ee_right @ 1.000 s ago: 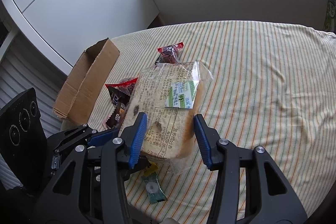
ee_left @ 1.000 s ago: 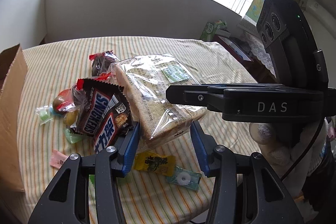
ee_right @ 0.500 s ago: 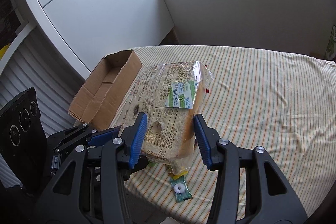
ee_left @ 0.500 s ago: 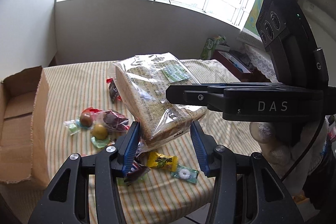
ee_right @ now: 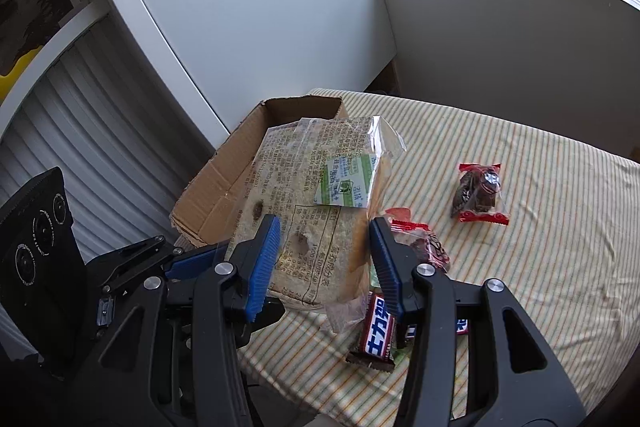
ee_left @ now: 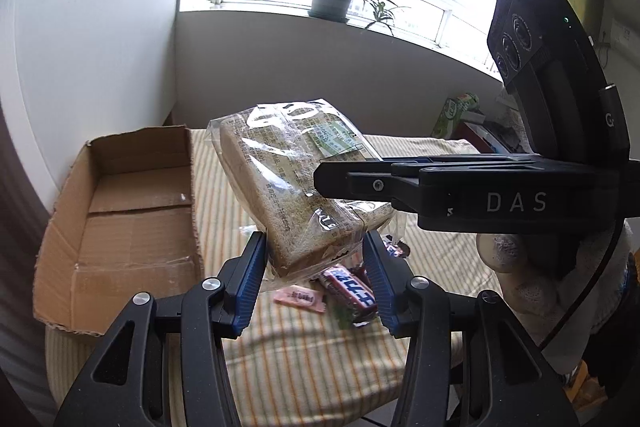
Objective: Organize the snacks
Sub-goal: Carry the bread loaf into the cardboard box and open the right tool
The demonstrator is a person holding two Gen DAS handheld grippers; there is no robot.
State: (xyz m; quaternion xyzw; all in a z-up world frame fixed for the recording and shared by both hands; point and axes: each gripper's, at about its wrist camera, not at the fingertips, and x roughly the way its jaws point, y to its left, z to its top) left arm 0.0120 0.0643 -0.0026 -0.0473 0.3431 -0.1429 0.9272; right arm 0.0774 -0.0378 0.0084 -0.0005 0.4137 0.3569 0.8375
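On my left, the open cardboard box (ee_left: 120, 211) sits at the edge of the striped tablecloth (ee_left: 320, 343). My left gripper (ee_left: 314, 267) is clamped on the bagged bread loaf (ee_left: 288, 179), which hangs tilted in the air just beside the box. My right gripper (ee_right: 324, 251) grips the same loaf from the other side. Below it lie a pink candy (ee_left: 300, 297) and a Snickers bar (ee_left: 350, 293). Farther right, a red-ended snack packet (ee_right: 478, 193) rests well apart.
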